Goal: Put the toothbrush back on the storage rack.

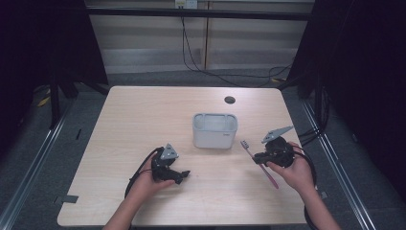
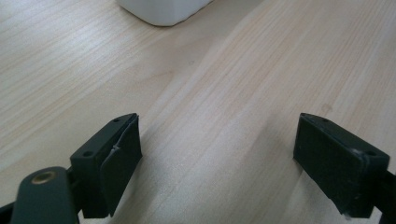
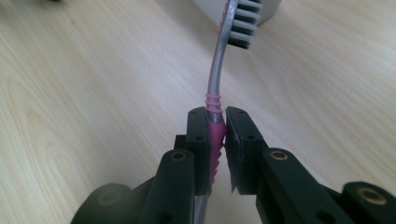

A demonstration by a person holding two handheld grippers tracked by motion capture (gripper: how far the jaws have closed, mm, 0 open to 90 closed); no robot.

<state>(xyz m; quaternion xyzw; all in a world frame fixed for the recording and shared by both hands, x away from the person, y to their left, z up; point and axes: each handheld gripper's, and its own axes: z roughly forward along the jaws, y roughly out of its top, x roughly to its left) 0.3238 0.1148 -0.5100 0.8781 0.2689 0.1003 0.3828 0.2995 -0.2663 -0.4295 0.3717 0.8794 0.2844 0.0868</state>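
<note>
The pale wooden table (image 1: pixel 143 120) sits in a dim room with dark curtains at both sides and cables trailing down the back wall, and near its middle stands the white container (image 1: pixel 215 130), open at the top. My right gripper (image 1: pixel 257 157) sits at about four o'clock from that container, its jaws closed tight on the grip section of the pink and grey toothbrush (image 3: pixel 215 100), which I hold just off the wood with the bristle head pointing toward ten o'clock, at the container. My left gripper (image 1: pixel 184 175) rests at about seven o'clock from the container, jaws spread wide with nothing between them. The worry, as I judge it, is the pinch: I have the handle at a single narrow spot, so the long brush could swing between the pads if the head knocks the container's rim on the way in, or slide out altogether. A nudge could also push the light container across the table, since my left gripper is not steadying it. From above, the brush's tail is partly masked by my hand (image 1: pixel 297 172), the container's inside is too washed out to tell if anything is in it, and in the right gripper view the bristle head is cut off at the top edge.
</note>
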